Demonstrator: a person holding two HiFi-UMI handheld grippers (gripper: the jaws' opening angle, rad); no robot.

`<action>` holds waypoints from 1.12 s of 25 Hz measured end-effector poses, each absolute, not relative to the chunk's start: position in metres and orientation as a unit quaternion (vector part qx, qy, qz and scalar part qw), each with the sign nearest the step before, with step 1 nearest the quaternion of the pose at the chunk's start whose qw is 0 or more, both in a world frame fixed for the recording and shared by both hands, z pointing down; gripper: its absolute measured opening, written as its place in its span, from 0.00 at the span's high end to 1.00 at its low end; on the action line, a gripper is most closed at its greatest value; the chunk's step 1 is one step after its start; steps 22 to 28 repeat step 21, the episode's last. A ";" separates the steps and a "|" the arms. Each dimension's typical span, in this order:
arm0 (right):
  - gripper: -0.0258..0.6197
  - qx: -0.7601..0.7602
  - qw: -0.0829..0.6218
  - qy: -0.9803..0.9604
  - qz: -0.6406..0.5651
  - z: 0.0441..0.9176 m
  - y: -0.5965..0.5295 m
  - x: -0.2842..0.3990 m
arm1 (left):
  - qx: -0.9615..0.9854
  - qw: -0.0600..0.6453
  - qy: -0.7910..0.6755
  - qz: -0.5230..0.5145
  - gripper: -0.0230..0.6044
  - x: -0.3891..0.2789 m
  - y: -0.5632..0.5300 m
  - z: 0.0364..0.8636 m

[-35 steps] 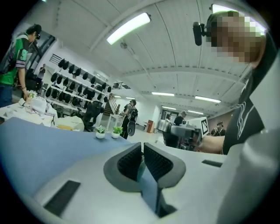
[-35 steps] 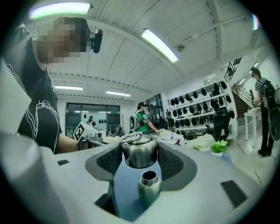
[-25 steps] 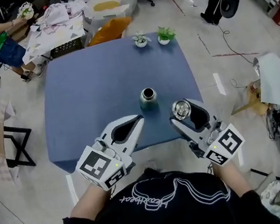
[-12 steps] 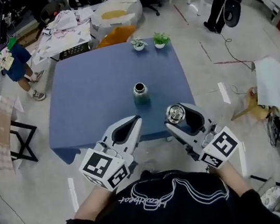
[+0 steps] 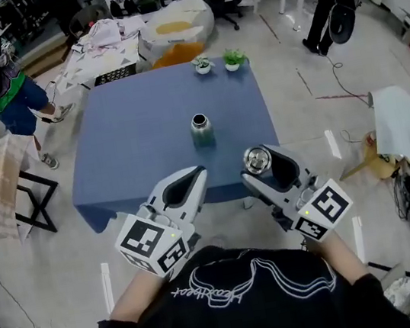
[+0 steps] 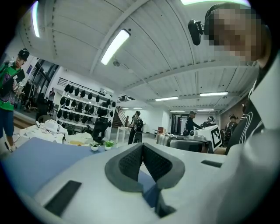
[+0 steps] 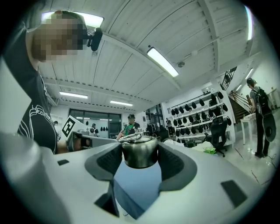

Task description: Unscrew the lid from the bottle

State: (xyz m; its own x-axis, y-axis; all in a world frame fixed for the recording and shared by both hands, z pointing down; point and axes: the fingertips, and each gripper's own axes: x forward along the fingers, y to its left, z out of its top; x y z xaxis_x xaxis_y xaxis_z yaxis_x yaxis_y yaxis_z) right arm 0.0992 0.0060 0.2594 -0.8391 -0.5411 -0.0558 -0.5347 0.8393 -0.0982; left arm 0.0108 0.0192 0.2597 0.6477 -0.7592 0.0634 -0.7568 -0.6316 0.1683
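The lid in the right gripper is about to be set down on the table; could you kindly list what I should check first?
1. Lid clamped on both sides by the right gripper: ok.
2. Bottle upright, mouth open: ok.
3. Left gripper shut, nothing between its jaws: ok.
4. Bare table beside the bottle for the lid: ok.
5. Whether the bottle holds anything: cannot tell.
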 end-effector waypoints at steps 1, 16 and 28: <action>0.56 -0.281 0.041 0.958 -0.039 0.259 0.007 0.101 | 0.902 0.089 -0.422 -0.006 0.96 0.012 0.020 0.260; 0.56 -0.276 0.053 0.959 -0.020 0.244 0.010 0.110 | 0.905 0.058 -0.420 -0.006 0.96 0.027 0.024 0.241; 0.56 -0.274 0.052 0.960 -0.015 0.242 0.008 0.109 | 0.905 0.058 -0.422 -0.007 0.96 0.025 0.020 0.240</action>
